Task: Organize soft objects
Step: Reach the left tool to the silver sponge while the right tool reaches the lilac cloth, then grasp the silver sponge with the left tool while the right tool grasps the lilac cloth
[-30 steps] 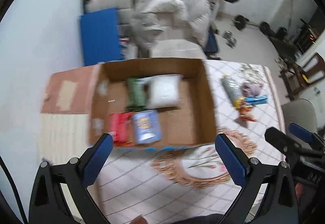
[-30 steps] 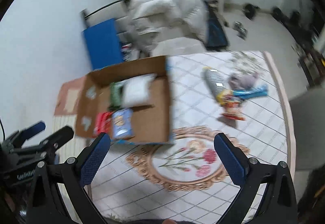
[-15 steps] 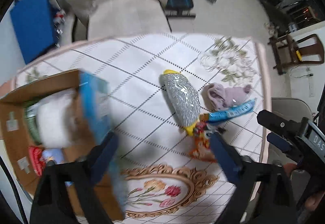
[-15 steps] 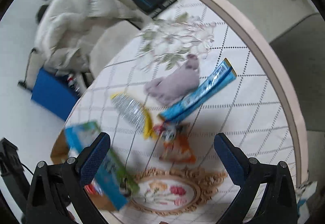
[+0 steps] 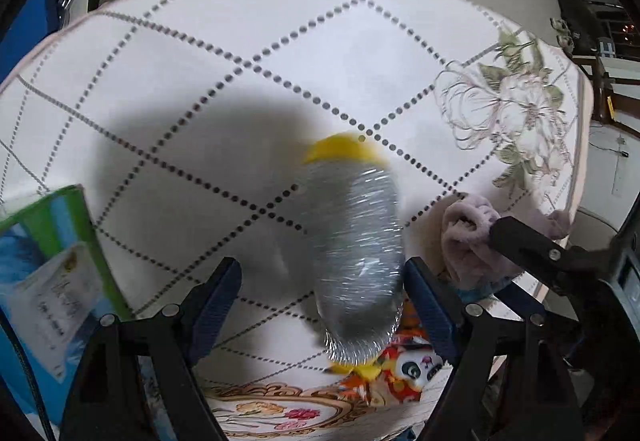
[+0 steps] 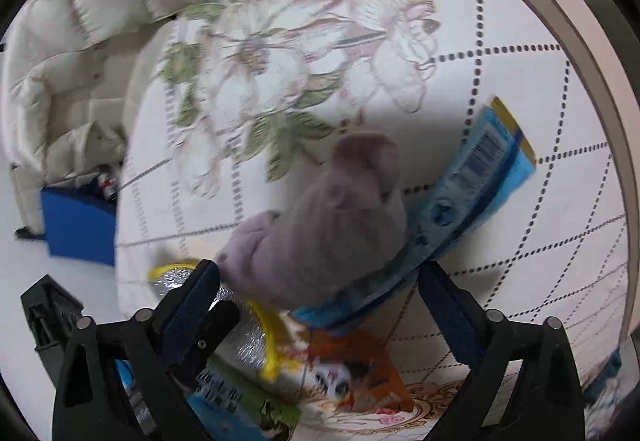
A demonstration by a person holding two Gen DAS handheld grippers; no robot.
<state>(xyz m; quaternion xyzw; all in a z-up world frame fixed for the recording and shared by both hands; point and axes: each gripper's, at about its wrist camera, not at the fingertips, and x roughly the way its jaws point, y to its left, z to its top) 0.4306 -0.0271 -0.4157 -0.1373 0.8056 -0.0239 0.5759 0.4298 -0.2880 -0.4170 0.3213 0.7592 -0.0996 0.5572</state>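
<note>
Both hand-held grippers have dropped closer to the snack pile since 0.5 s ago, and the cardboard box is now out of both views except for its blue-green flap [image 5: 52,273] at the left edge.

Left hand-held gripper [image 5: 322,297] hangs over the silver foil packet [image 5: 356,261], jaws spread wide, 1 finger on each side of it, holding nothing. The packet is motion-blurred, with yellow ends, and lies on the white quilted tabletop [image 5: 200,81]. Its near end overlaps an orange panda snack bag [image 5: 404,369].

Right hand-held gripper [image 6: 320,305] hangs over the lilac soft toy [image 6: 328,225], jaws spread, nothing pinched. The toy lies on the tabletop [image 6: 520,201], partly on top of a long blue wrapper [image 6: 472,193] that runs diagonally toward the pink table rim [image 6: 592,73]. Orange panda snack bag [image 6: 352,373] sits just below the toy, the silver foil packet [image 6: 240,333] to its left behind the left finger.

In the left view the lilac soft toy [image 5: 468,241] sits just right of the foil packet, partly hidden by the other gripper's black frame [image 5: 532,253].

Cream padded jacket [image 6: 68,61] lies beyond the tabletop edge, blue mat [image 6: 80,225] below it.
</note>
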